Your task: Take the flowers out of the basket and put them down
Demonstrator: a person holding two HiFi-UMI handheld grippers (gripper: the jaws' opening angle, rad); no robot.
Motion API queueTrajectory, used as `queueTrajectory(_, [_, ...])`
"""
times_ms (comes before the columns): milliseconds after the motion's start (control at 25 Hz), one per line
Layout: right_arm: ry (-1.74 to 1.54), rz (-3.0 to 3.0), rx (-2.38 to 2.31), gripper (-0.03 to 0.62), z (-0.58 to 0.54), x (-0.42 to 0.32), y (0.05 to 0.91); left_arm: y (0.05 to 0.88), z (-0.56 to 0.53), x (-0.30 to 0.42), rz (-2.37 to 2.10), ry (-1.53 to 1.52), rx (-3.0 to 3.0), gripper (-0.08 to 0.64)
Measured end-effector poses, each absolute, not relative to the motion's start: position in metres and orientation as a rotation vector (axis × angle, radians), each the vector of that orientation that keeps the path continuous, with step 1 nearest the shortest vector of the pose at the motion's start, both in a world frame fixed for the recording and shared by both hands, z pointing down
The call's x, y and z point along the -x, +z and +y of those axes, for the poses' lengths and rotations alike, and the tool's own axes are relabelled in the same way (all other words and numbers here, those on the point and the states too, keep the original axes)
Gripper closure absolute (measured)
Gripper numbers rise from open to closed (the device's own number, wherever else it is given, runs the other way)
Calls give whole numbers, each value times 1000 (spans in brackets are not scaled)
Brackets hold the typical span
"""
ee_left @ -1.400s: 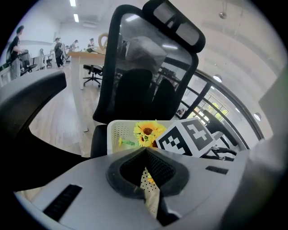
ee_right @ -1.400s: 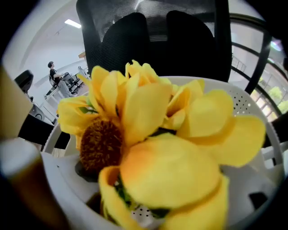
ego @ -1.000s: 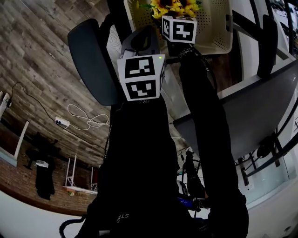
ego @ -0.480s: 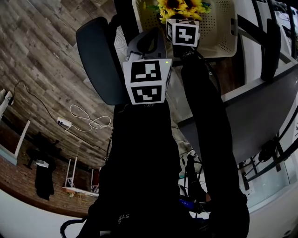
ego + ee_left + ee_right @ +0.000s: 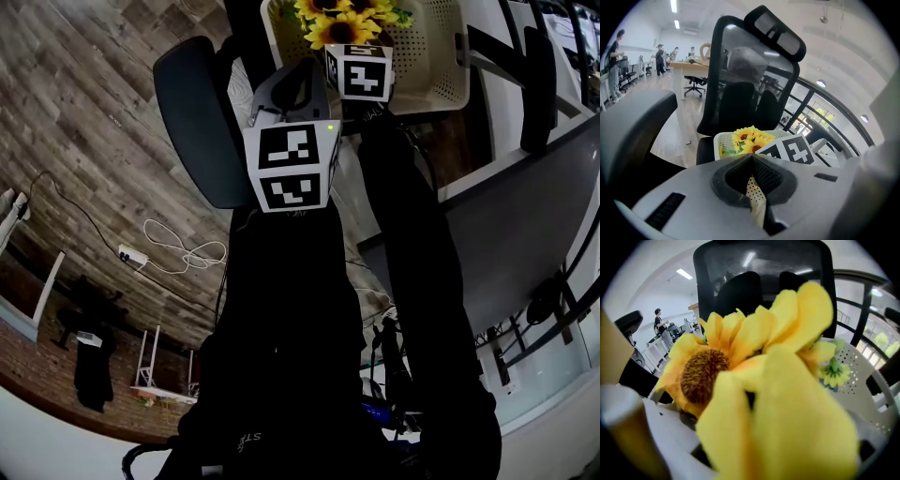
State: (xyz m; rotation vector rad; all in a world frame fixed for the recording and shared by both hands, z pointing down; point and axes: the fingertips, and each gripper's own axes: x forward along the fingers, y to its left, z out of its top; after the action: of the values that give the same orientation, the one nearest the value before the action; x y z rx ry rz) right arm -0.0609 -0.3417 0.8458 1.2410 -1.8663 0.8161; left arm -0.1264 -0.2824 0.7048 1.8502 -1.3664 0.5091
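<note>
The flowers (image 5: 342,21), yellow sunflowers, sit at the far end of the white perforated basket (image 5: 427,56), which rests on the seat of a black mesh-backed chair (image 5: 740,89). The left gripper (image 5: 751,157) is pinched narrow on the basket's near wall. The right gripper (image 5: 354,45) is pushed in among the blooms, one big flower head between its jaws, petals covering them so I cannot tell its grip.

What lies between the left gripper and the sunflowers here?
In the left gripper view, the left gripper is closed on the perforated basket wall; beyond it, only basket rim and the right gripper's marker cube precede the sunflowers.
</note>
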Motion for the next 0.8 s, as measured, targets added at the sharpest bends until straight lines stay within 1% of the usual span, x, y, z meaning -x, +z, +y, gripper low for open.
queueTrajectory(200, [787,-1898,-1272,120,-343,58,832,700,-280,126,-1372,503,-1856,558])
queueTrajectory(440, [771,-1937,-1317,120,-342,58,796,687,-279,129,-1383,490,-1850,558])
queueTrajectory(600, [763,-1986,-1375,120,-345,54,753,665,-284,127,-1397,476,-1870,557])
queueTrajectory(800, [766,-2056,-1470,121,-345,45,679,614,-289,123,-1411,458,-1919,558])
